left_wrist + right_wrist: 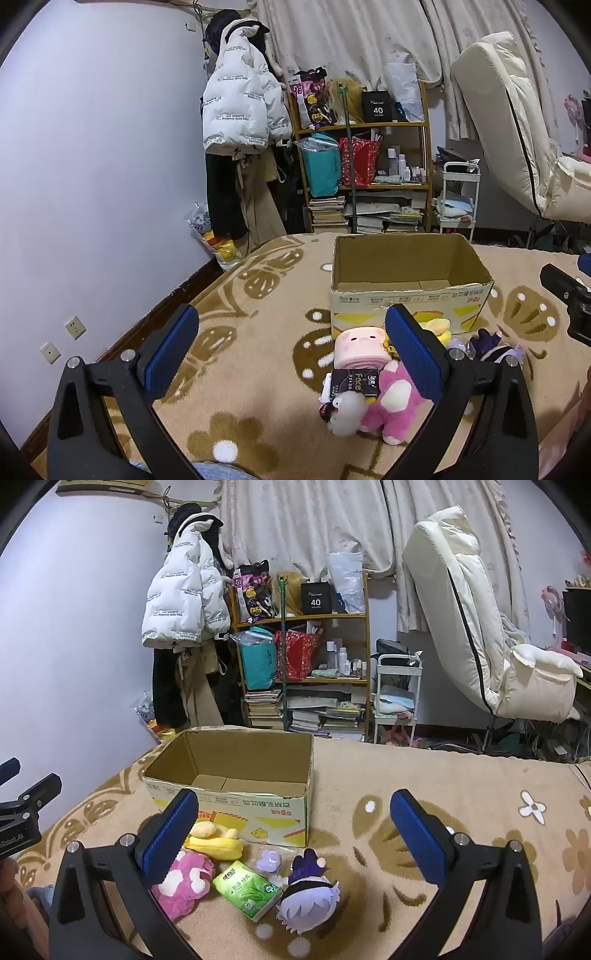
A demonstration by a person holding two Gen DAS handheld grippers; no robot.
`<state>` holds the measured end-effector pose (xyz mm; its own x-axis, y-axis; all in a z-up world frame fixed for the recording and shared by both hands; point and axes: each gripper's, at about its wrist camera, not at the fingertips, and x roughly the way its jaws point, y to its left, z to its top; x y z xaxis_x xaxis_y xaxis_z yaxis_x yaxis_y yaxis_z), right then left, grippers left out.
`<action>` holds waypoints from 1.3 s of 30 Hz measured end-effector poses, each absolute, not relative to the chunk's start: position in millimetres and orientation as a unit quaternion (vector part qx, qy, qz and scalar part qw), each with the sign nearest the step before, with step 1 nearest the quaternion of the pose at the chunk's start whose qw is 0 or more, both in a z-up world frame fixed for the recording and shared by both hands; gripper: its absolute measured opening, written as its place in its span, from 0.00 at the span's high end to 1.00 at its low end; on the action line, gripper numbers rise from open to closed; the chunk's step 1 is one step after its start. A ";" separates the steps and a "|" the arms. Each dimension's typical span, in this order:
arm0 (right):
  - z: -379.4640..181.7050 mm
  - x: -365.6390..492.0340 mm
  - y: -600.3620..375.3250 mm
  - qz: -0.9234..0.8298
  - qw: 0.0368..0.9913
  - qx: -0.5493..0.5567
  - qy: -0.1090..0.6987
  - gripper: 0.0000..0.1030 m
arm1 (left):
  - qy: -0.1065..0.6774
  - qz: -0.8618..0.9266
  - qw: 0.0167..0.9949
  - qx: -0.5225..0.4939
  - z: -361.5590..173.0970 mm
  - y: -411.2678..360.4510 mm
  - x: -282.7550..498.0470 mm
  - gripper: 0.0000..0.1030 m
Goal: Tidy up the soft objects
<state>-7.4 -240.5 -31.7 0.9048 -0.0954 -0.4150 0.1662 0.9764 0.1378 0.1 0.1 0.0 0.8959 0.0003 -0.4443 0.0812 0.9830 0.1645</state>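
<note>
Both tools are standing at the approach stage — nothing gathered yet. The left gripper (291, 350) is holding its jaws spread wide and gripping nothing; between its blue pads (171, 354) the blanket (258, 295) is showing, with the pink plush (391, 402) and a white fluffy toy (345, 413) lying low toward its right finger. The right gripper (291, 834) is likewise fully spread and empty, hovering over the green tissue pack (245, 888) and the purple-haired doll (308, 897), touching neither. The yellow plush (216, 840) is resting just in front of the cardboard box (236, 805), which is sitting open with its interior appearing empty. Judgement: the sorting is barely begun. The next move is calling for one tool to descend, straddle a single toy — the doll looks nearest the right gripper — close gently, then lift over the box's near wall.
</note>
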 end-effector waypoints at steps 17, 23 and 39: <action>-32.8 -6.2 -239.5 -0.067 0.971 0.081 0.213 0.00 | 0.232 -0.021 0.968 0.089 0.1 -1.6 0.6 0.03; -32.9 -6.3 -239.6 -0.068 0.971 0.082 0.214 0.00 | 0.232 -0.020 0.968 0.090 -1.3 -1.1 0.2 0.03; -33.6 -5.8 -239.6 -0.067 0.971 0.083 0.215 0.00 | 0.234 -0.018 0.968 0.092 -4.0 2.0 2.4 0.03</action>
<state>-5.8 -239.6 -33.6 0.8987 -0.0938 -0.4284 0.1655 0.9772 0.1332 2.4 2.0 -4.0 0.8902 0.0079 -0.4555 0.0778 0.9825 0.1691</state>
